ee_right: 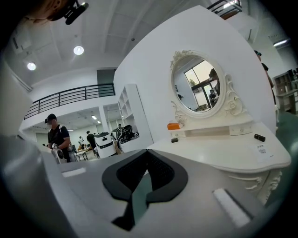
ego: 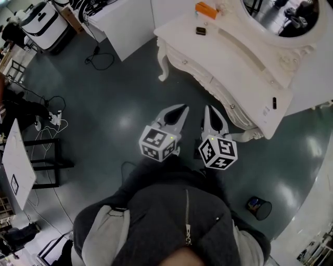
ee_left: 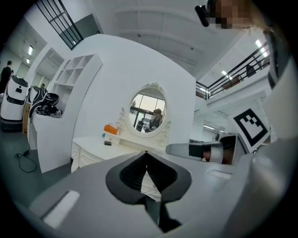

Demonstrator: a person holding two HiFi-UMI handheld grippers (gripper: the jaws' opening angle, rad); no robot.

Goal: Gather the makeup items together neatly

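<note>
Plainly this is the approach: the left gripper [ego: 180,111] and right gripper [ego: 211,110] hang side by side short of the dressing table [ego: 229,58], each with fingers pressed together on nothing. An orange box [ego: 206,10] and small dark case [ego: 201,30] sit by its back left corner, and a dark tube [ego: 274,103] lies flat near the right end, long axis slanting to the front edge; next, I judge, one gripper must open over an item

Open floor [ego: 114,109] ahead of me gives free passage to the bench [ego: 223,54]; its top is largely bare, bounded behind by the mirror [ego: 283,15]; cables [ego: 52,117] lie left.
</note>
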